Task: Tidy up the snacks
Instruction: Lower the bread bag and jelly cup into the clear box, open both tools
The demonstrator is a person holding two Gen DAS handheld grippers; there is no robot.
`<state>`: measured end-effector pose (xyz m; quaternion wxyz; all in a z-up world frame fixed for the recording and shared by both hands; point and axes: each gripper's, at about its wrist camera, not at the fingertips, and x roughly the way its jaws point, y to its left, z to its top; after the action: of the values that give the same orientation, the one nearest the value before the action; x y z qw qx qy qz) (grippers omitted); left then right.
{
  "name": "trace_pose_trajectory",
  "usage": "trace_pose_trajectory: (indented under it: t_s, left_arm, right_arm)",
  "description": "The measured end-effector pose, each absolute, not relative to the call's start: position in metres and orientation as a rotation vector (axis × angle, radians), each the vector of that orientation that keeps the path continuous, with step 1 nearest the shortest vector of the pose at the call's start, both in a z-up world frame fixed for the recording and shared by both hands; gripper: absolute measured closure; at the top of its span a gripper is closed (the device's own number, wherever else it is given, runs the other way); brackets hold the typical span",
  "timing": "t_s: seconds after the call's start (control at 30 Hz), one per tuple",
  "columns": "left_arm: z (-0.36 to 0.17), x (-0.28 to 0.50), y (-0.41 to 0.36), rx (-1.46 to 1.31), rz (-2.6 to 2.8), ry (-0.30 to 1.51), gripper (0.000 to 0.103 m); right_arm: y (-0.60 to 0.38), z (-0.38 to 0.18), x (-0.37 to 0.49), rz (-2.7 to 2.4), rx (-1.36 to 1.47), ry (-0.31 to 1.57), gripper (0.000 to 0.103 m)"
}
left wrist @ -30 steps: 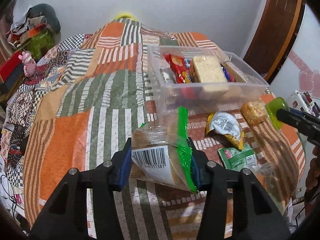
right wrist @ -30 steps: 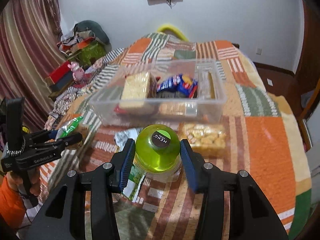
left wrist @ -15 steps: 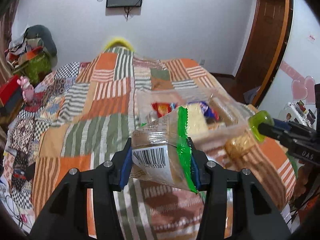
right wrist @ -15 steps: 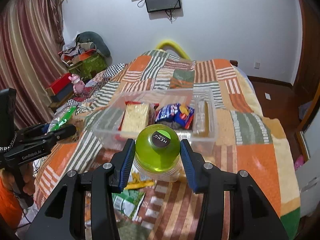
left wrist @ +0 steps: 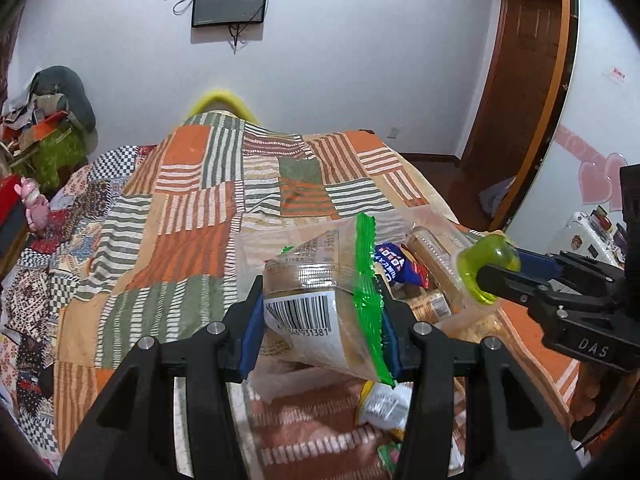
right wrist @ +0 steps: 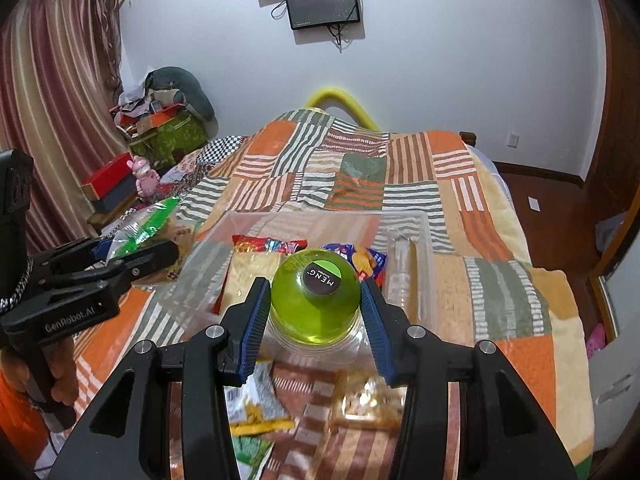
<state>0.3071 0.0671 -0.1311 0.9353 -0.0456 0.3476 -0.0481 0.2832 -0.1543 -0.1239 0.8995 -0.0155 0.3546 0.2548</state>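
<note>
**Both grippers carry snacks above the bin**

Left wrist view: the left gripper (left wrist: 322, 330) grasps a barcoded snack bag (left wrist: 320, 308) above the bed.

Right wrist view: the right gripper (right wrist: 314, 320) clamps a green jelly cup (right wrist: 316, 300) over the clear bin (right wrist: 400, 220).

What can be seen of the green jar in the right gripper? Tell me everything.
The green jar looks like clear plastic, with a rounded, glossy, see-through lime-green cap and a colourless body below it. A dark round label on the cap reads MENG, beside a green patch. The right gripper is shut on it, its blue pads pressing the two sides. It is held in the air, tilted with its cap toward the clear bin, above the snack packets on the quilt. What it contains cannot be told.
</note>
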Motion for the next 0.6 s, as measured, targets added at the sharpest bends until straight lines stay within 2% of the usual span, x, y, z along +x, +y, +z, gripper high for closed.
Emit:
trace_pose_trajectory:
  t_s: [0.6]
  left_arm:
    - [-0.181,0.355,0.074,-0.172,-0.065,0.8,0.052]
  right_arm:
    - [-0.133,-0.164,0.319,0.535,-0.085,0.841,0.06]
